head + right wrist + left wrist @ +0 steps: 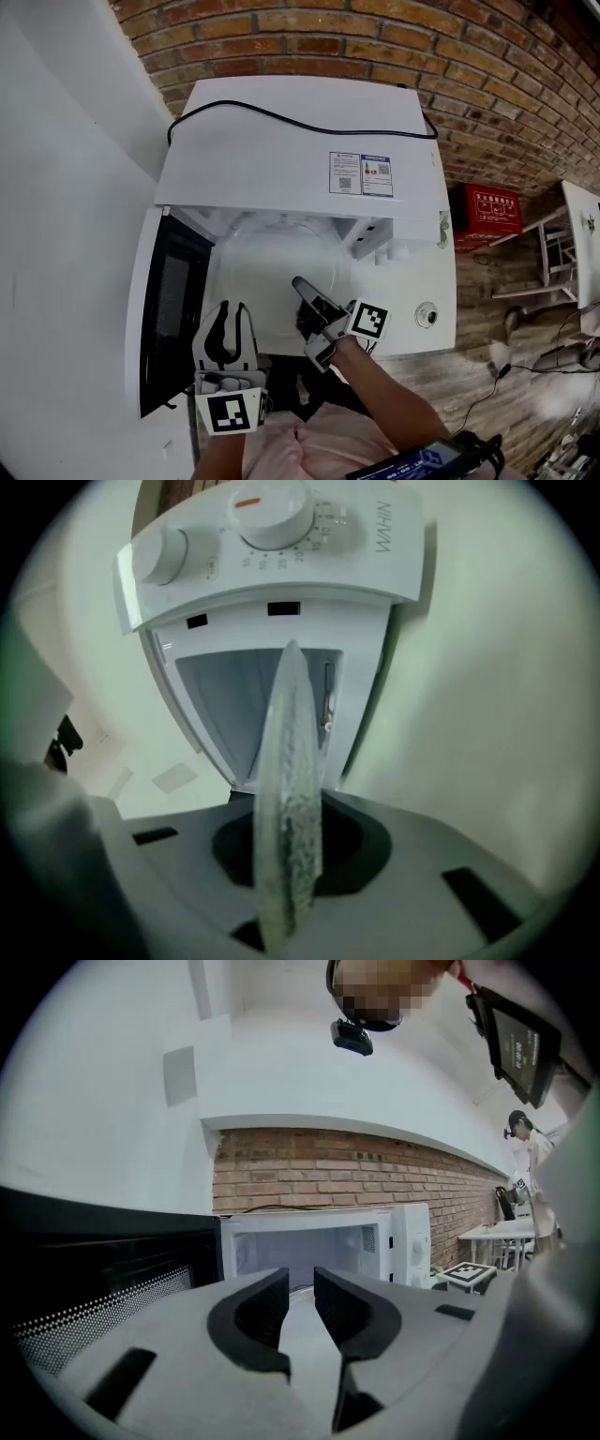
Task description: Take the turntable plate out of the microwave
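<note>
The right tool (302,289) is clamped on the near rim of the glass turntable plate (287,789), which sits level at the mouth of the white microwave (291,131), with room to either side wall. The door (173,309) stands swung wide at left. The left tool (298,1299) hovers beside the door's free edge, jaws narrowly apart, with nothing between them.

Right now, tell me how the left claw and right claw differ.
The right claw is shut on the rim of the turntable plate; the left claw holds nothing, its jaws apart. The right claw is rolled on its side, so the microwave looks tipped in its view; the left claw sits upright. The right claw is at the cavity mouth, the left claw before the open door. Both point at the microwave.
</note>
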Demonstrator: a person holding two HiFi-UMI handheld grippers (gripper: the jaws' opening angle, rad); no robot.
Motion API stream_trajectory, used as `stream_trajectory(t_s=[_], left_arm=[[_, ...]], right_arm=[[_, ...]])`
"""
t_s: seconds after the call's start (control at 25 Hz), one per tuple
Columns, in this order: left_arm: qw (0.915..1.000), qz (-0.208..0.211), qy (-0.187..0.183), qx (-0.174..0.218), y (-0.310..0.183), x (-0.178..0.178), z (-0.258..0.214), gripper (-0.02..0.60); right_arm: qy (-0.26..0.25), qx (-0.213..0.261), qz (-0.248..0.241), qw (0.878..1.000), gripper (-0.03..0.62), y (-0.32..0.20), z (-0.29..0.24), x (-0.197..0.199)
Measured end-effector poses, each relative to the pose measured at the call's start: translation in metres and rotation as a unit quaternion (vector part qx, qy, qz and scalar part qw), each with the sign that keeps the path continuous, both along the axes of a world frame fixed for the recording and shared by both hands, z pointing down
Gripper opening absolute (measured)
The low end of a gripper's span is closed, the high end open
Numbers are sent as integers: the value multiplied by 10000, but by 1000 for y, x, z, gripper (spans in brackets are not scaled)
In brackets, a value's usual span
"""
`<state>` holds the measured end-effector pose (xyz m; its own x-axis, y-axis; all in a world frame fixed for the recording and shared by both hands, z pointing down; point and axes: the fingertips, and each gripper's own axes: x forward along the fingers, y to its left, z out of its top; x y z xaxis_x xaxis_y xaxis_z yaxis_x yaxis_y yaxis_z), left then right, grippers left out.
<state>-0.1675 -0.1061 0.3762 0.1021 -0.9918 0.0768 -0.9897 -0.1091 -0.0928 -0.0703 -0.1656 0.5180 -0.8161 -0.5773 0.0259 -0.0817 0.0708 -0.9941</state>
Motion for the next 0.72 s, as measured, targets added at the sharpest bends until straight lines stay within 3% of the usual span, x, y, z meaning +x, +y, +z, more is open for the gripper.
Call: stream_trajectory(t_s=[0.28,0.72], left_arm=[[9999,49,-41,98,22,2,-8,91],[9981,576,108,163,69,18,-9,91]], right_arm=[[39,27,-69,10000,29,31,-2,3],[112,84,417,9990,29,87,-6,32]])
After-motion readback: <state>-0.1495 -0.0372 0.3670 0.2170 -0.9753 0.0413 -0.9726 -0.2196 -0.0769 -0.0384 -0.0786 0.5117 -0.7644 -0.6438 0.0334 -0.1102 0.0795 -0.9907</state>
